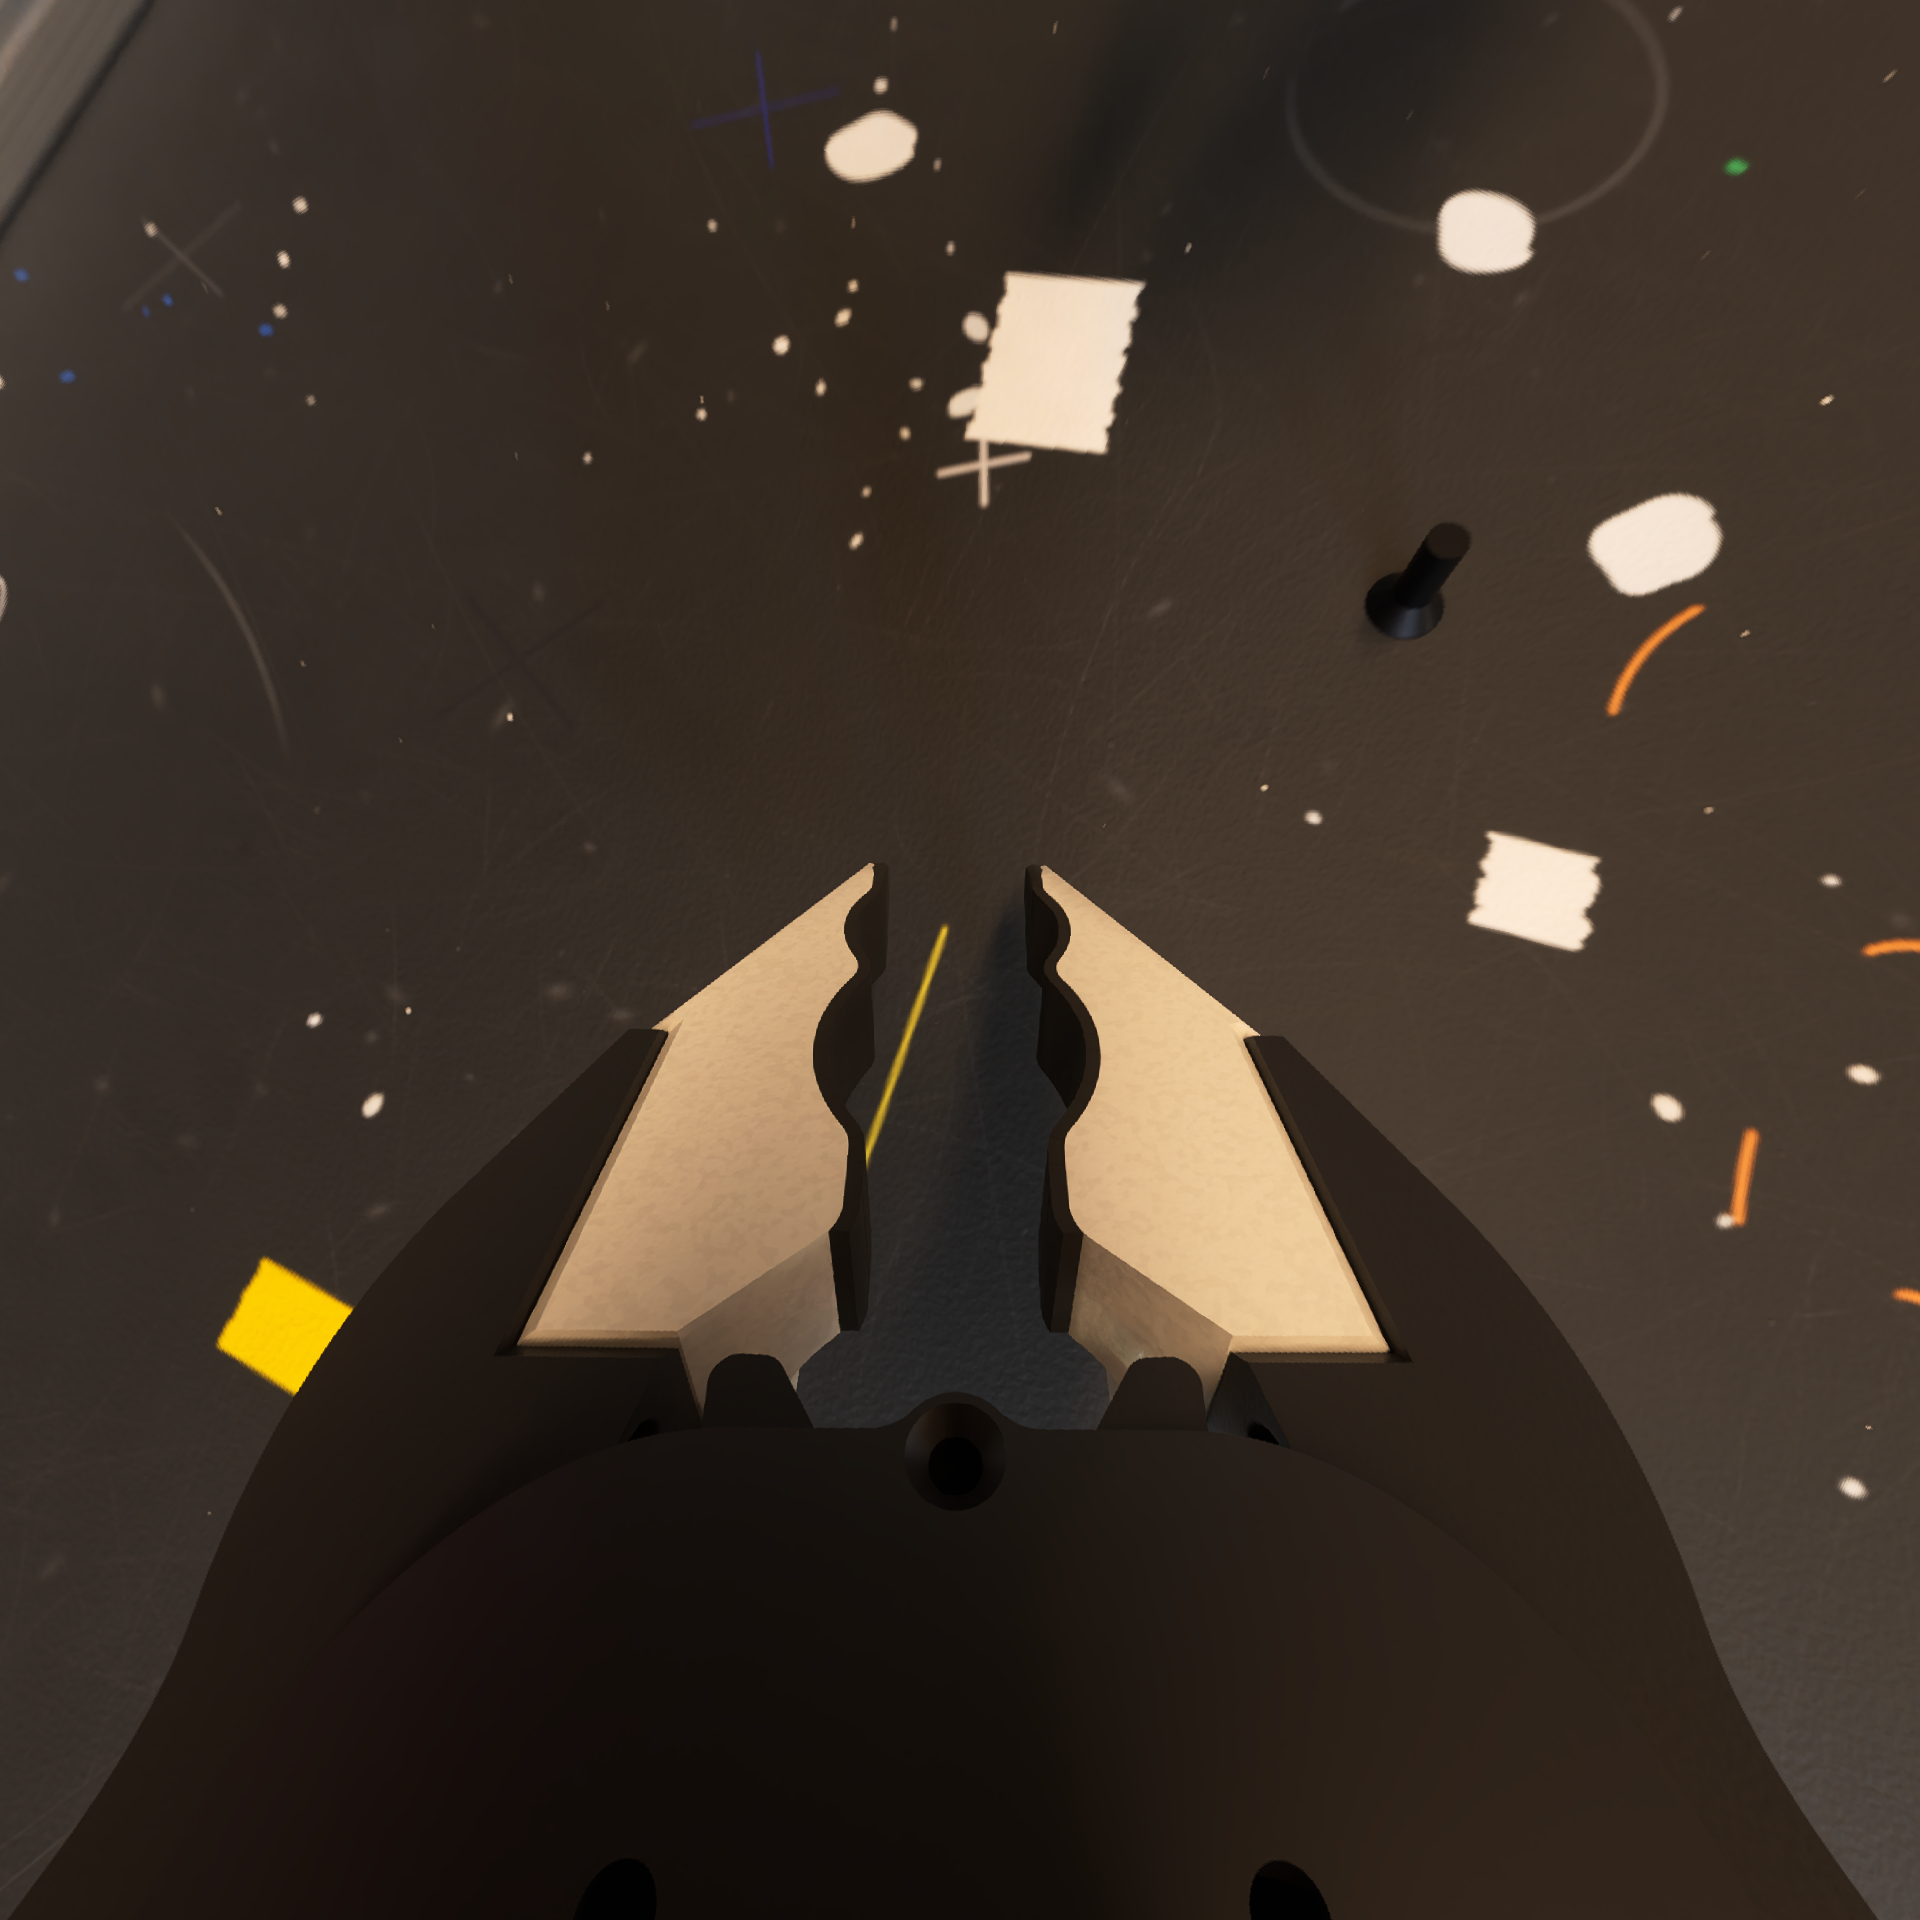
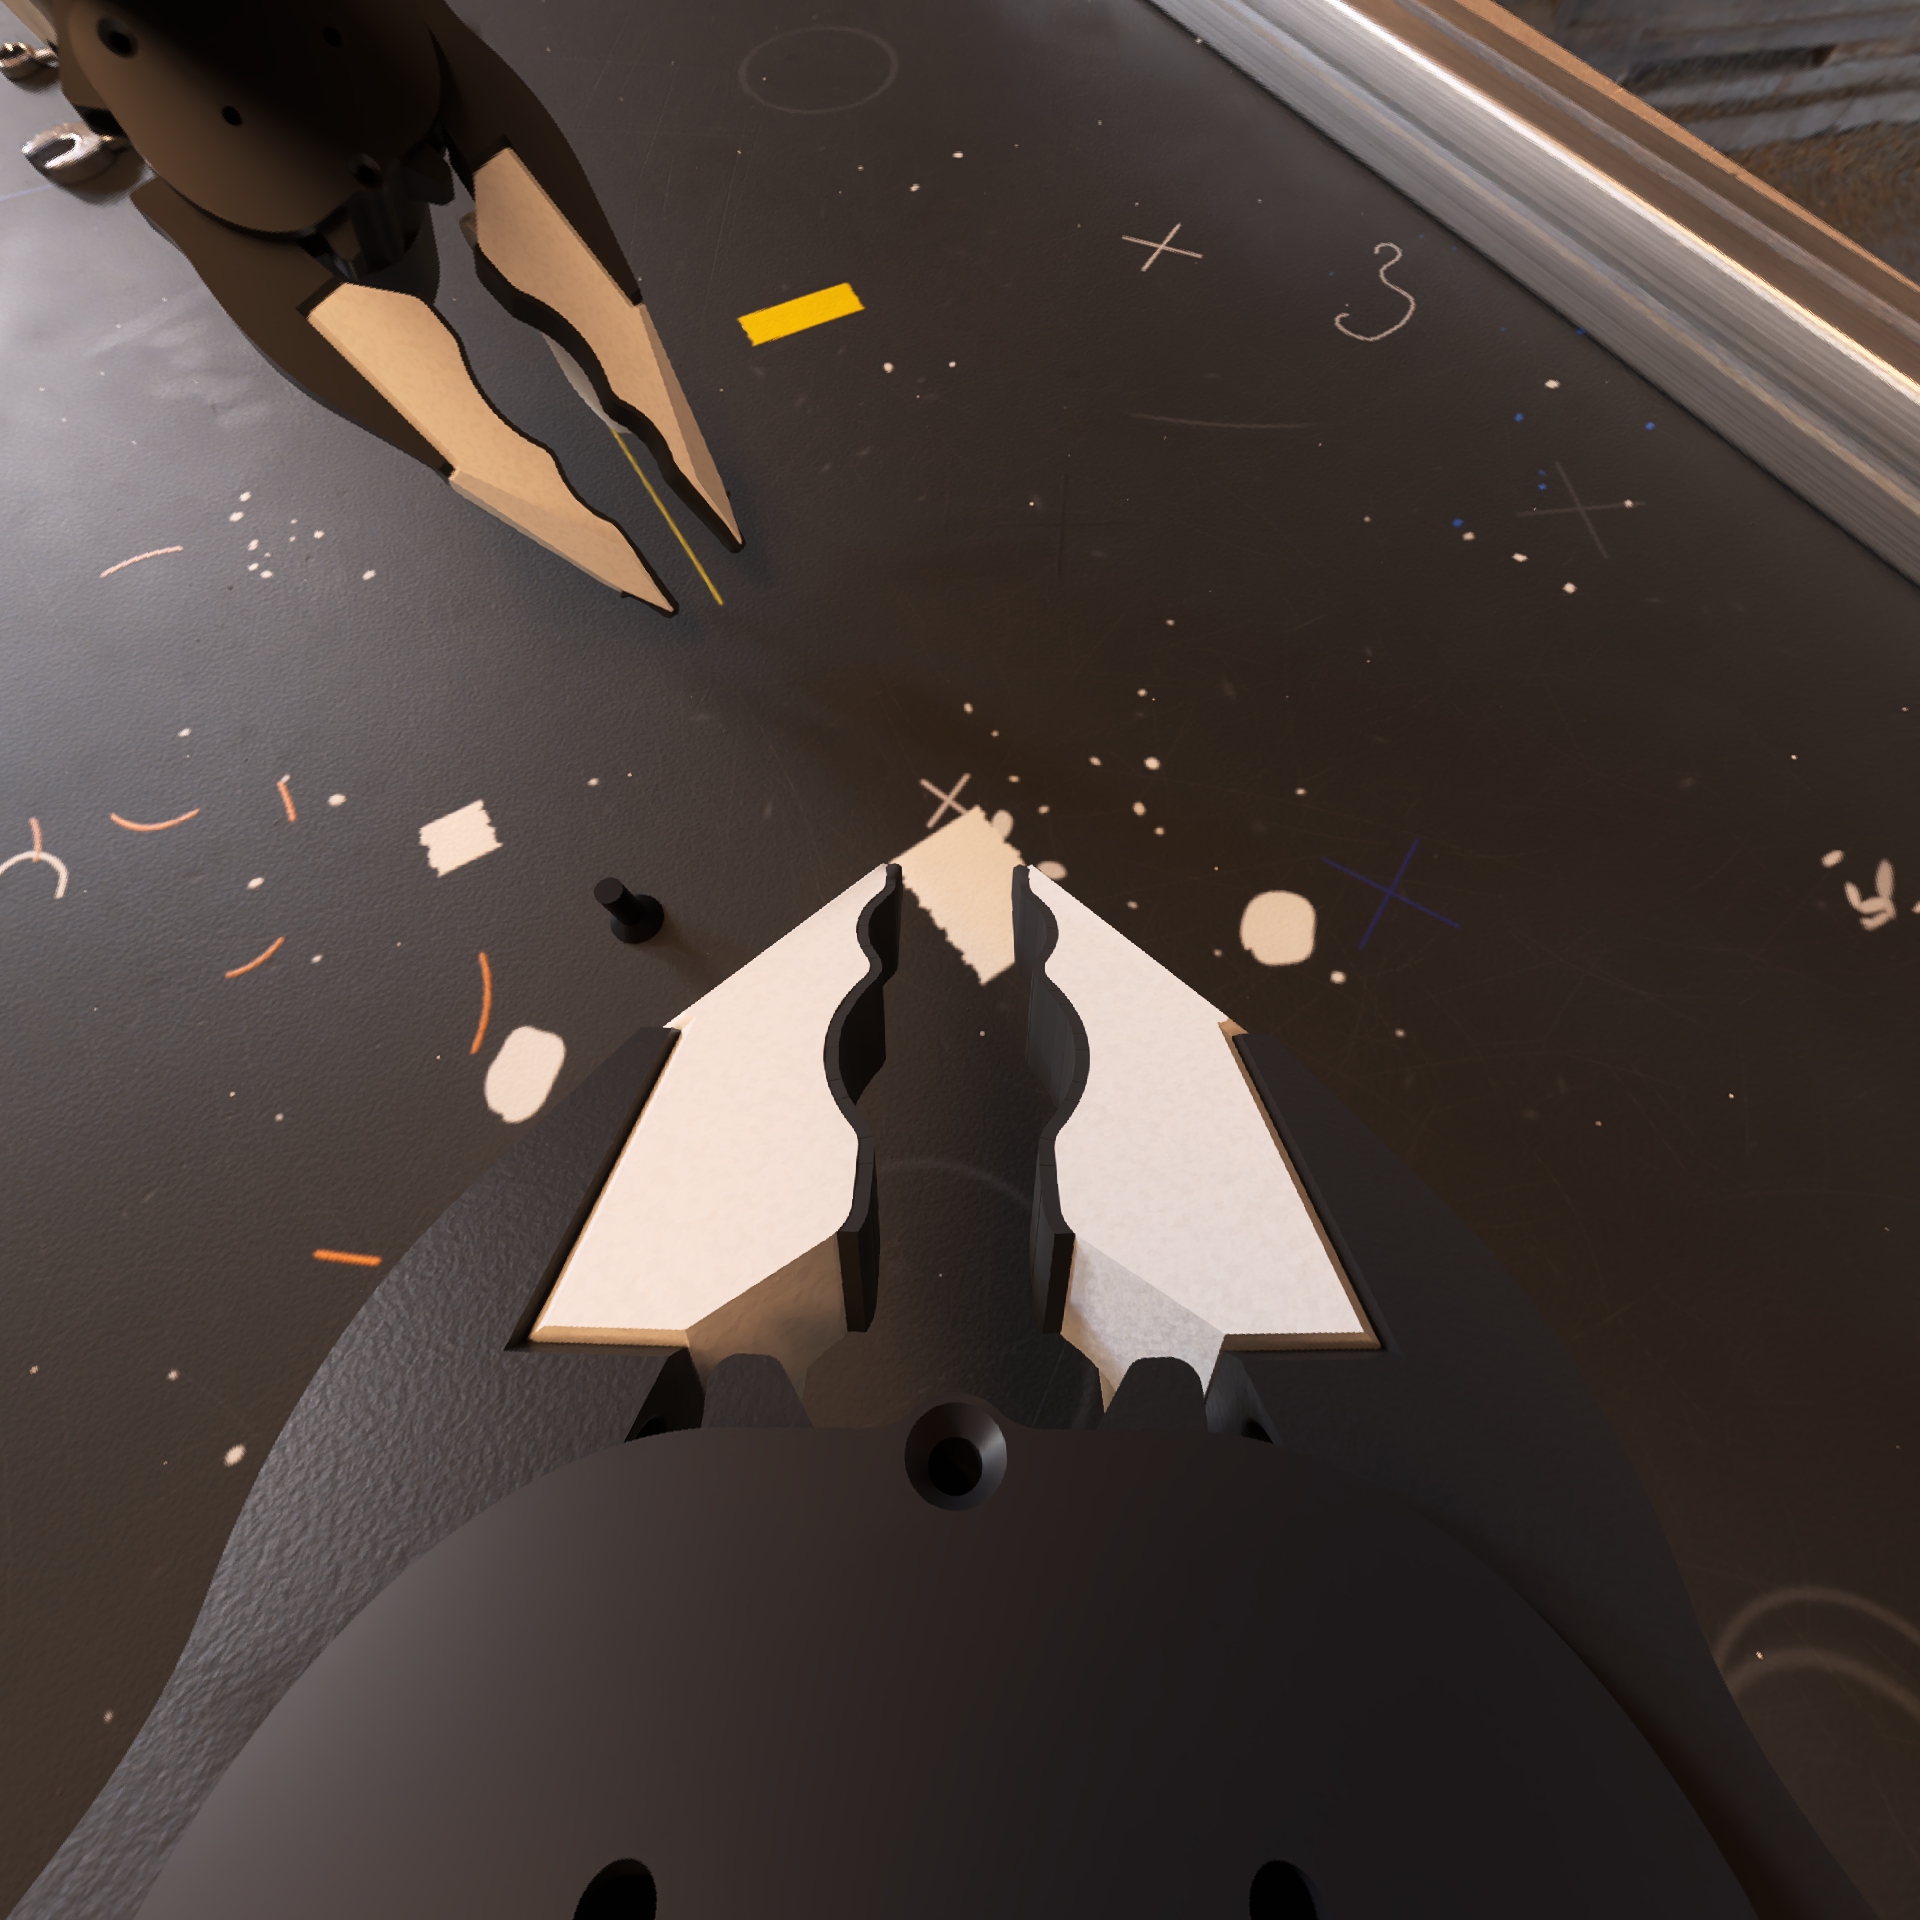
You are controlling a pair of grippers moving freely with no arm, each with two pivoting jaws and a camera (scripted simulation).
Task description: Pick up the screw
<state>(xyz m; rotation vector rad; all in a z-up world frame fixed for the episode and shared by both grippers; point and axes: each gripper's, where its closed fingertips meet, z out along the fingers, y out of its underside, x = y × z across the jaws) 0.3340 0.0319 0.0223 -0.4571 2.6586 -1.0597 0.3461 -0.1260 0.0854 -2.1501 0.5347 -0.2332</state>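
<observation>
Black and small, the screw [image 1: 1413, 587] lies on the dark desk [image 1: 520, 779], head down toward the surface and shank tilted up. In the left wrist view it sits ahead and to the right of the left gripper [image 1: 954, 868], well apart from it, beside a white blob [image 1: 1654, 542] and an orange arc [image 1: 1652, 657].

Both grippers point down at the desk at a slant. The left gripper has its jaws parted with nothing between them; a thin yellow line [image 1: 906, 1039] on the desk shows through the gap. The right gripper [image 2: 954, 868] is likewise spread and empty, its tips over a white tape patch [image 2: 961, 894]. The screw [image 2: 627, 909] is just to the left of its left finger, not touching it. Farther off in the right wrist view, the left gripper [image 2: 707, 577] hangs low over the desk, its upper body cut off by the picture's edge.

A yellow tape piece [image 2: 800, 312] lies beyond it, and a metal rail [image 2: 1558, 208] runs along the desk's far right side. At the top left corner, some shiny metal bits [image 2: 68, 151] are half hidden behind the left gripper and too cut off to identify.
</observation>
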